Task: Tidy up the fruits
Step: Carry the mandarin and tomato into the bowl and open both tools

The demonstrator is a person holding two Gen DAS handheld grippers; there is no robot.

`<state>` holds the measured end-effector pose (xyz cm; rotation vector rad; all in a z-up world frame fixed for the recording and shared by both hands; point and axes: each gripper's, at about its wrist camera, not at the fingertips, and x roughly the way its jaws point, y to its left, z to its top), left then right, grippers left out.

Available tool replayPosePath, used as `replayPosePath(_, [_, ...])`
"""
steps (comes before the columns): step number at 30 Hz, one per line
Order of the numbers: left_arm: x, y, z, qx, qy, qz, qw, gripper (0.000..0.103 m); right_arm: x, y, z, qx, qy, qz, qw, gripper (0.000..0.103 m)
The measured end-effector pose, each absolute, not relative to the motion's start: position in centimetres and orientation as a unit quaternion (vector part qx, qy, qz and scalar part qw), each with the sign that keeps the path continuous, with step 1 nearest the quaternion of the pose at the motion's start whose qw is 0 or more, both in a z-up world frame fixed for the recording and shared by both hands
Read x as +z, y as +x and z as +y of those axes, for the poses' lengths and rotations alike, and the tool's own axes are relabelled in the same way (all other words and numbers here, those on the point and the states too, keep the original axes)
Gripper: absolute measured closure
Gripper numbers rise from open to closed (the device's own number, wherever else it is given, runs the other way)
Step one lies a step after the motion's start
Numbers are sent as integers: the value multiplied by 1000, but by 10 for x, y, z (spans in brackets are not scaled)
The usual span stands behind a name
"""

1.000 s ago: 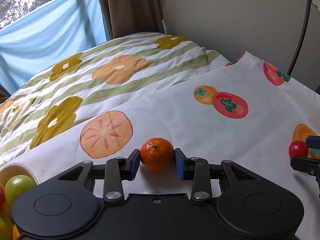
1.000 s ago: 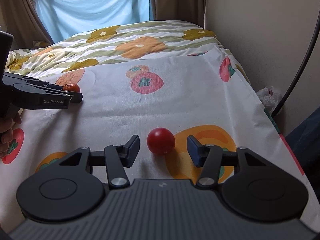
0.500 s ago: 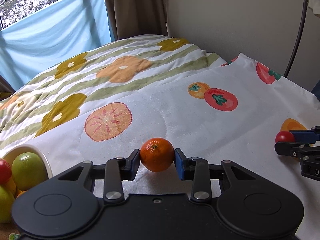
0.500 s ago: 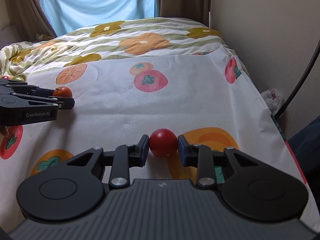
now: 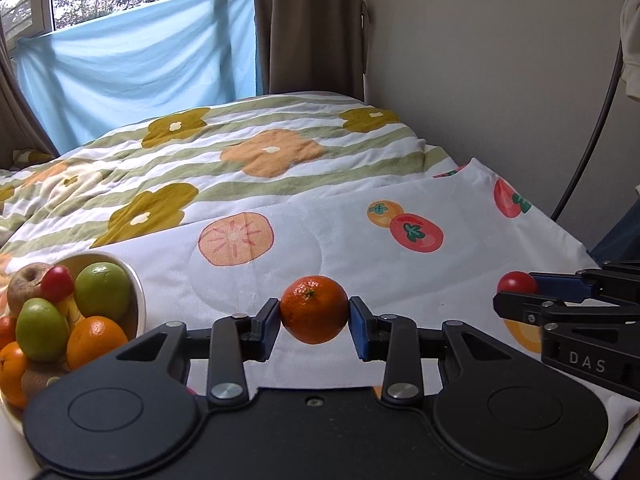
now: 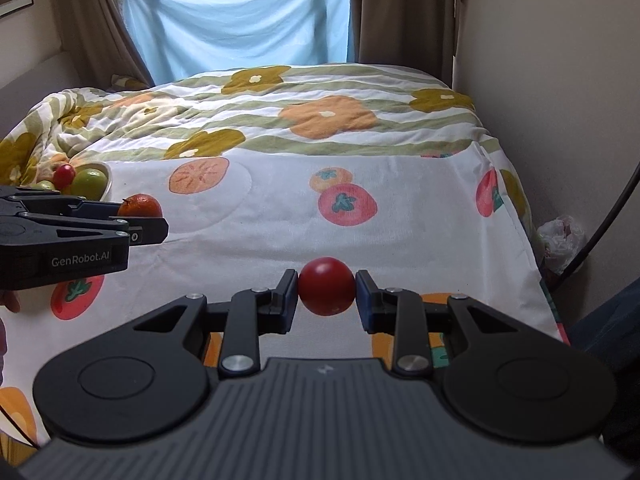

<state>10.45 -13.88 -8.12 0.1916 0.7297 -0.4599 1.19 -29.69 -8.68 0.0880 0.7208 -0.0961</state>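
Your left claw [image 5: 314, 322] grips the mandarin [image 5: 313, 309] above the bed, w/ the fruit bowl [image 5: 134, 284] just left. Your right claw [image 6: 327, 295] clamps the red tomato [image 6: 327, 286] nr the sheet's right edge [image 6: 532, 248]; open sheet ahead.

Bowl [image 5: 134, 284] of fruit at left — mandarin [image 5: 314, 309] centre, tomato [image 5: 516, 282] right.
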Motion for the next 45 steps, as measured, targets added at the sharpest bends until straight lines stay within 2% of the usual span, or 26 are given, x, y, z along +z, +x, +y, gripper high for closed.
replayPosePath(11, [-37, 66, -105, -164, 54, 338, 925, 63, -37, 9, -266, 40, 23, 343, 938, 57])
replayPosePath(19, [-13, 59, -49, -96, 41, 322, 941, 63, -14, 23, -230, 102, 8, 335, 937, 57])
replayPosePath(34, [-23, 119, 60, -37, 42, 347, 936, 63, -16, 94, -121, 163, -1, 349, 923, 57])
replayPosePath(45, [-52, 179, 87, -58, 37, 380, 923, 63, -35, 149, -70, 168, -4, 368, 914, 57])
